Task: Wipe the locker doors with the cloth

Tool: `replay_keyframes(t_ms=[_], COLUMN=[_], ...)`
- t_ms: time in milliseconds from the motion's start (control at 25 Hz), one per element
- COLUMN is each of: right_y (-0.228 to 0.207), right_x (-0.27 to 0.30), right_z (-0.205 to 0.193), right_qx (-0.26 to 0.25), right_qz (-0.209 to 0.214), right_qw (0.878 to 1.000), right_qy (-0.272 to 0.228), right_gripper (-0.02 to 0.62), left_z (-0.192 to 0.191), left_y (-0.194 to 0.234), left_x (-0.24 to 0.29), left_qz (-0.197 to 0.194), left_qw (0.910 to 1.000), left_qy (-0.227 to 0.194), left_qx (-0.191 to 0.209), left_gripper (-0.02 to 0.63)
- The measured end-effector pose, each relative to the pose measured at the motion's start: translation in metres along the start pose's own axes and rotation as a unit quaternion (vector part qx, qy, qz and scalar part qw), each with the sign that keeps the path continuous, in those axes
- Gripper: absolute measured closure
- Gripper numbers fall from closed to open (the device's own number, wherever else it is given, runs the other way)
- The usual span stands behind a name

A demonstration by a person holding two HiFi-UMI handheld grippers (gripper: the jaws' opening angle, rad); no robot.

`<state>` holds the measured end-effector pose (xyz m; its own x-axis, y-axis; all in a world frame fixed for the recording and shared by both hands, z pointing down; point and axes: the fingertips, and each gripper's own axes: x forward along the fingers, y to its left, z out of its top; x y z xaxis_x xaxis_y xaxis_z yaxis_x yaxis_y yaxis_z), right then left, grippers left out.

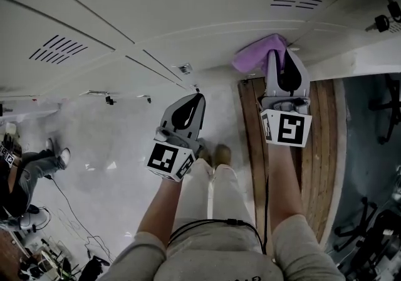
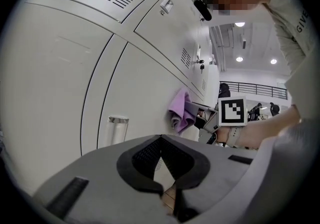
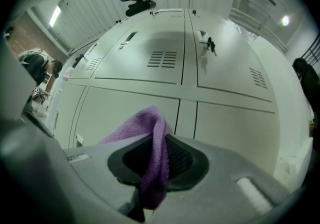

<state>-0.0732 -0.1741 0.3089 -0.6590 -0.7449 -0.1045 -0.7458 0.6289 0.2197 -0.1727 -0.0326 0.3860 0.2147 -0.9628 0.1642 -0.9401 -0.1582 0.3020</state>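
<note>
Cloth (image 3: 156,160), clamped lengthwise in right tongs (image 1: 282,55), points at locker door (image 3: 117,104); left tongs (image 2: 161,138) closed.

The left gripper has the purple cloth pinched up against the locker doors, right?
Not the left: the right gripper pinches the purple cloth against the locker doors, as the right gripper view shows.

One purple terry cloth (image 3: 152,153). Two grey plastic two-jaw grippers, the left gripper (image 1: 198,95) and the right gripper (image 1: 281,55). Two black-and-white marker cubes, one on the left (image 1: 169,160) and one on the right (image 1: 287,128). The white metal locker doors (image 3: 132,110) show three slotted vent grilles in the right gripper view: left (image 3: 92,63), middle (image 3: 162,59), right (image 3: 257,77). One brown wooden plank strip (image 1: 322,148), near right.
</note>
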Motion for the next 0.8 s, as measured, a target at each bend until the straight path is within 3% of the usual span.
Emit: replay_keyframes(t_ms=[400,800], right_y=[0.027,0.051], right_x=[-0.007,-0.015], right_z=[-0.107,-0.203], right_qx=[0.05,0.072], right_qz=[-0.005,-0.011], right_qw=[0.996,0.988], right_qy=[0.08,0.134], right_gripper=[0.534,0.535], left_z=[-0.031,-0.062], left_y=[0.023,0.052], left_x=[0.003,0.01], left_qz=[0.007,0.023], left_qw=[0.9999,0.9996], left_qy=[0.012,-0.002], left_qx=[0.006,0.019], left_gripper=[0.607,0.607])
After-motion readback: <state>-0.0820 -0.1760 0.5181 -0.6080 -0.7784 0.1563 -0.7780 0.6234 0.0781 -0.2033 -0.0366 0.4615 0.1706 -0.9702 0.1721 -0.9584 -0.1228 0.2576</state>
